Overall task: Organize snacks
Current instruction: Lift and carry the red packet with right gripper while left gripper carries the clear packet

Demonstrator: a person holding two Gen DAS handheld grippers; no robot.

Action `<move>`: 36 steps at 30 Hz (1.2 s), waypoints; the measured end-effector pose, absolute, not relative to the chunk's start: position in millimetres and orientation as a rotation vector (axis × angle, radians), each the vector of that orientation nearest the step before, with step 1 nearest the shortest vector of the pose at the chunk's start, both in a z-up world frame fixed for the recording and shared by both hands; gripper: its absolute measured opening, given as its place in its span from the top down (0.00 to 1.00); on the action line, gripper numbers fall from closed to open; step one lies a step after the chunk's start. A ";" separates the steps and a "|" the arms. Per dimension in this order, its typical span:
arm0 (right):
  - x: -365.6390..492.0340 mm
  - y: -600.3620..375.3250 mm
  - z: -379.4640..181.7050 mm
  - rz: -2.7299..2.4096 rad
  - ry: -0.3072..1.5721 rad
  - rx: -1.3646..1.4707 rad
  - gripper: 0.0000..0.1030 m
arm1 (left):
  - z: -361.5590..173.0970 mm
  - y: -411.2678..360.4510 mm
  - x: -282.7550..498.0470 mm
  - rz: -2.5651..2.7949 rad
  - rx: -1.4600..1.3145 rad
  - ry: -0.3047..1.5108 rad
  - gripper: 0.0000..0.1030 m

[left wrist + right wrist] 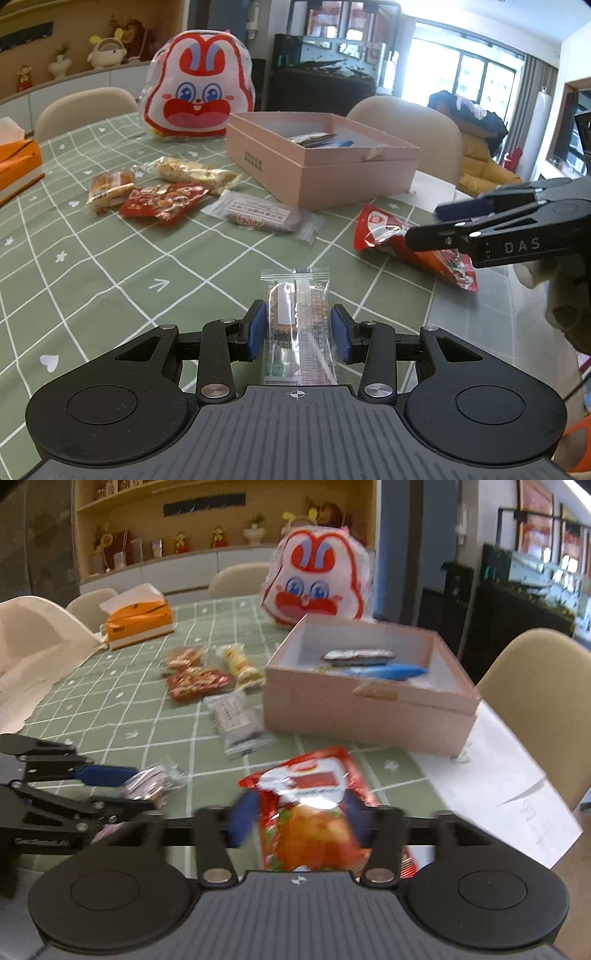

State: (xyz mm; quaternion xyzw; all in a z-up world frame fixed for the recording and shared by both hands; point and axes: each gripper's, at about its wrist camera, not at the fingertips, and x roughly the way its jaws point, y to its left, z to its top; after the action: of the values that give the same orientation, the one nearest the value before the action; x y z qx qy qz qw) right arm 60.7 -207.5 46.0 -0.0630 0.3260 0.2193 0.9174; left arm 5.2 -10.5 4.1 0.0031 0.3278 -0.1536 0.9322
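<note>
My left gripper is shut on a clear-wrapped snack bar, held just above the green checked tablecloth; it also shows in the right wrist view. My right gripper is shut on a red and orange snack bag, seen from the side in the left wrist view. An open pink box holds a silver packet and a blue packet. Several loose snacks lie left of the box: a grey-labelled bar, a red packet, a yellow packet, an orange packet.
A rabbit-face bag stands behind the box. An orange tissue box sits at the far left of the table. White paper lies under and beside the box at the table's right edge. Beige chairs surround the table.
</note>
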 end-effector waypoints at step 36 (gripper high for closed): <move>70.1 -218.3 38.5 0.433 0.735 -0.099 0.62 | 4.4 -8.2 3.4 -0.320 -0.020 0.665 0.56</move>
State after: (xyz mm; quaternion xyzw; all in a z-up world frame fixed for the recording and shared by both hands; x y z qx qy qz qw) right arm 70.1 -218.3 38.5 -0.0480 0.3562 0.2100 0.9092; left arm 3.4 -8.2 4.4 -0.0098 0.3250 -0.1562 0.9327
